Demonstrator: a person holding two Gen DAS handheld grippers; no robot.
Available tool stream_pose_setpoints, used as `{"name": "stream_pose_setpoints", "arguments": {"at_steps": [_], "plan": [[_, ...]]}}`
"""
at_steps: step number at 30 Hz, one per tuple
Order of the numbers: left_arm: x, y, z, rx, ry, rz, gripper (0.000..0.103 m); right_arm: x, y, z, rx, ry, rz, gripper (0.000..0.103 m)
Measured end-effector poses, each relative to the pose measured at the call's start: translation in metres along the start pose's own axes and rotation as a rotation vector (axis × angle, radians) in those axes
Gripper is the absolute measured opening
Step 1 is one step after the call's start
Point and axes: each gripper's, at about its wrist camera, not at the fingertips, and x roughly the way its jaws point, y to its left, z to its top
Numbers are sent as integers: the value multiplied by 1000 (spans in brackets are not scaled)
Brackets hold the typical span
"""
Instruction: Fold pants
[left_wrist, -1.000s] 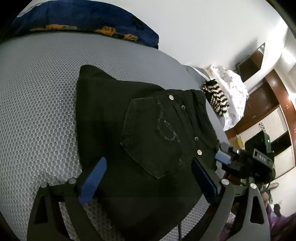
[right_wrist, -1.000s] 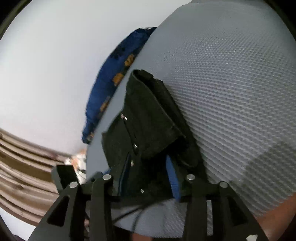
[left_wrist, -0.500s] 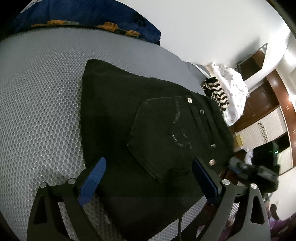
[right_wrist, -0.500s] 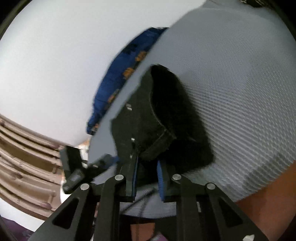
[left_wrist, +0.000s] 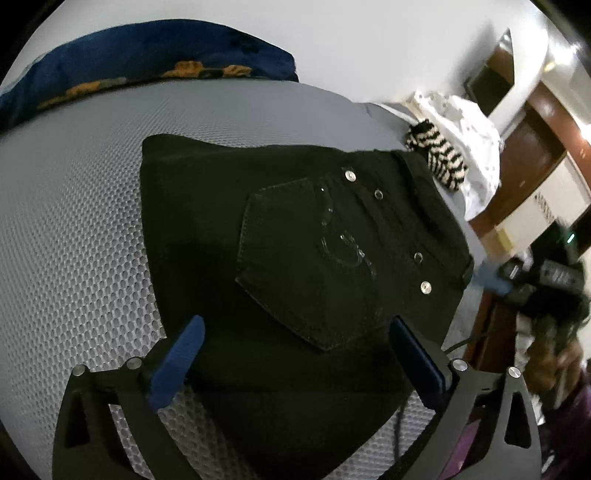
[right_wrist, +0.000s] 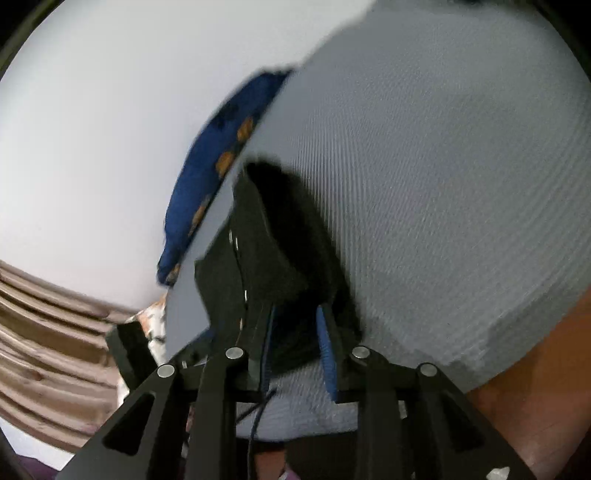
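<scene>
The black pants (left_wrist: 295, 251) lie folded in a compact stack on the grey mesh bed (left_wrist: 74, 221), back pocket with rivets facing up. My left gripper (left_wrist: 295, 350) is open, its blue pads on either side of the stack's near edge and nothing held between them. In the right wrist view the pants (right_wrist: 273, 258) show as a thick folded stack. My right gripper (right_wrist: 297, 332) stands partly open at the waistband end, the jaws apart around the cloth edge. It also shows in the left wrist view (left_wrist: 495, 282), blurred.
A blue pillow with orange print (left_wrist: 147, 62) lies at the bed's far edge by the white wall. A striped black-and-white garment (left_wrist: 439, 162) and white cloth (left_wrist: 469, 136) lie to the right. Wooden furniture (left_wrist: 532, 147) stands beyond the bed's right side.
My right gripper closed on the waistband end half a second ago and has now opened again. The left gripper stayed open and lifted slightly, showing more of the stack.
</scene>
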Motion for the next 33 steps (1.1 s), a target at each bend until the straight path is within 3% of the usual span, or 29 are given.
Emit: {"name": "stream_pose_setpoints", "arguments": {"at_steps": [2, 5, 8, 12, 15, 17, 18, 19, 21, 22, 25, 27, 28, 30, 31, 33], "plan": [[0, 0, 0, -10, -9, -8, 101, -11, 14, 12, -64, -64, 12, 23], [-6, 9, 1, -72, -31, -47, 101, -2, 54, 31, -237, -93, 24, 23], [-19, 19, 4, -156, -91, -85, 101, 33, 91, 39, -450, -80, 3, 23], [-43, 31, 14, -186, -222, -81, 101, 80, 113, 46, -601, -63, -74, 23], [-39, 39, 28, -188, -242, -65, 101, 105, 107, 54, -616, -39, -126, 23], [-26, 45, 36, -179, -225, -33, 101, 120, 89, 61, -539, -4, -175, 22], [-17, 48, 38, -184, -203, -28, 101, 125, 67, 65, -428, 18, -148, 14], [-9, 52, 38, -195, -178, -15, 101, 129, 52, 65, -354, 38, -133, 0], [8, 61, 33, -246, -137, -12, 101, 127, 21, 64, -218, 49, -38, 0], [4, 60, 32, -244, -173, -17, 101, 126, 17, 63, -198, 56, -19, 0], [-5, 62, 30, -276, -197, -6, 101, 114, 26, 62, -263, 43, -37, 1], [-10, 64, 31, -293, -201, 4, 101, 92, 36, 60, -281, -15, -16, 13], [-14, 64, 30, -297, -211, 9, 101, 81, 42, 58, -291, -46, -15, 27], [-24, 61, 31, -304, -233, 27, 101, 60, 59, 47, -317, -80, -12, 45], [-27, 59, 32, -302, -242, 44, 101, 54, 65, 40, -325, -78, -14, 55], [-33, 49, 34, -278, -265, 109, 101, 48, 83, 20, -354, -54, -80, 67]]}}
